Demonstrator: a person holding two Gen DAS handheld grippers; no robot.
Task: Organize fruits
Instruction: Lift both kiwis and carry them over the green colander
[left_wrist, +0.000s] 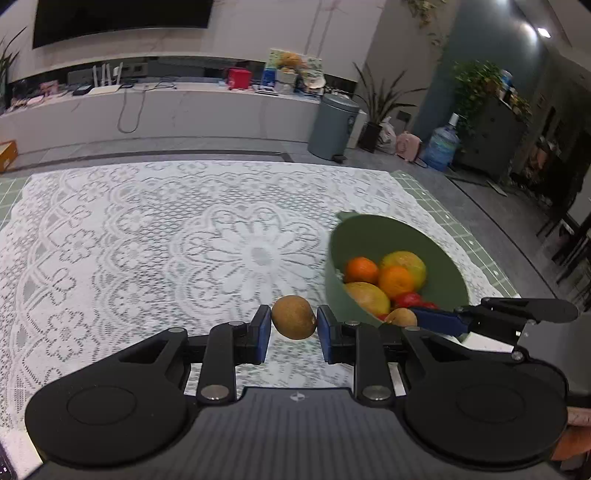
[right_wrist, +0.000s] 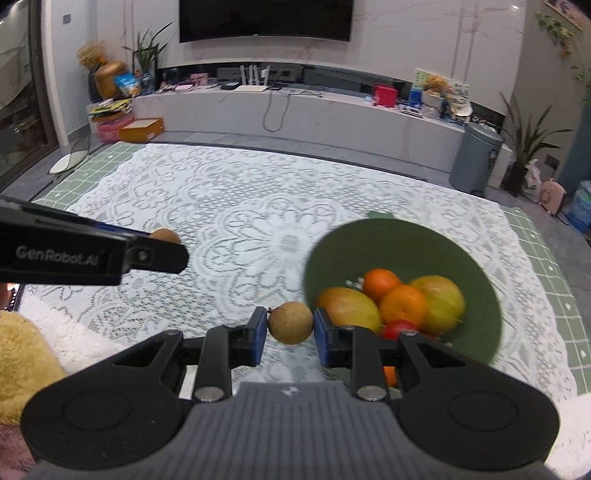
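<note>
Left gripper: my left gripper (left_wrist: 293, 326) has its blue pads clamped on a brown kiwi (left_wrist: 294, 316), one pad against each side, held above the cloth.
Right gripper: my right gripper (right_wrist: 290, 330) is closed the same way on a round brown fruit (right_wrist: 290, 322) with a small stem at its 10 o'clock.
Bowl: a green bowl (right_wrist: 369, 240) sits on the table at about 2 o'clock from each gripper, just beside the held fruit in both wrist views.
Bowl contents: two oranges (right_wrist: 403, 305), a yellow mango (right_wrist: 351, 308), a yellow-green fruit (right_wrist: 441, 302) and something red (right_wrist: 399, 328) lie piled together inside, touching one another.
Table: a white lace tablecloth (left_wrist: 147, 240) covers a green grid mat (right_wrist: 554, 295).
Cross view: from the right wrist, my left gripper appears at 9 o'clock, with its kiwi peeking past the fingertip.
Background: a grey pedal bin (left_wrist: 334, 125) stands on the floor at 12 o'clock, beyond the table.
</note>
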